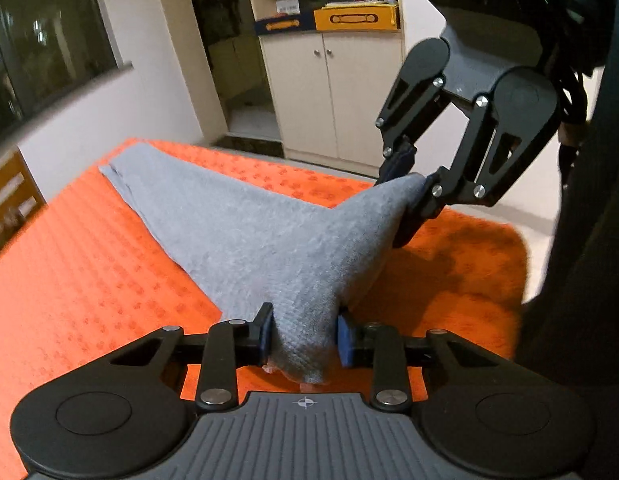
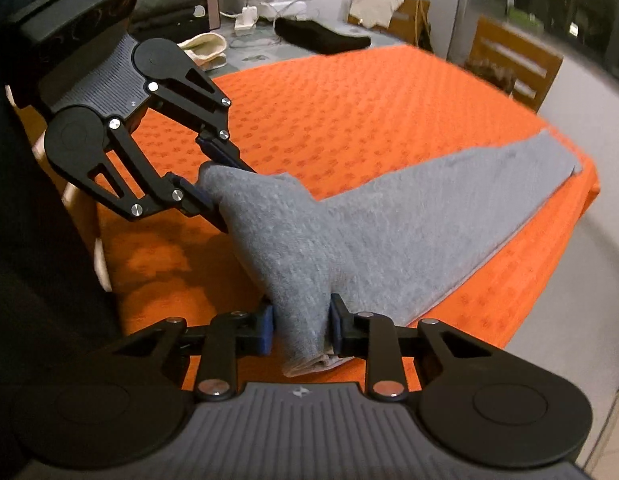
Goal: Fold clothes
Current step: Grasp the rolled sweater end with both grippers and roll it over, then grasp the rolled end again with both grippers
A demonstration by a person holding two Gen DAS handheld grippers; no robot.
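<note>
A grey knitted garment (image 1: 237, 232) lies stretched over the orange table cover (image 1: 89, 260), its far end flat near the table's edge. My left gripper (image 1: 305, 334) is shut on one near corner of the garment, the cloth bunched between its blue pads. My right gripper (image 1: 405, 196) is shut on the other near corner, lifted off the table at the right. In the right wrist view the right gripper (image 2: 301, 328) pinches a folded bunch of the grey garment (image 2: 409, 216), and the left gripper (image 2: 213, 184) grips the other corner at the left. Both corners hang raised above the orange cover (image 2: 349, 112).
A cream cupboard (image 1: 329, 92) with yellow and blue boxes on its shelf stands beyond the table. Wooden chairs (image 2: 509, 60), a black cloth (image 2: 321, 36) and a cream cloth (image 2: 205, 50) sit past the far side. A person's dark sleeve (image 2: 33, 220) fills the left.
</note>
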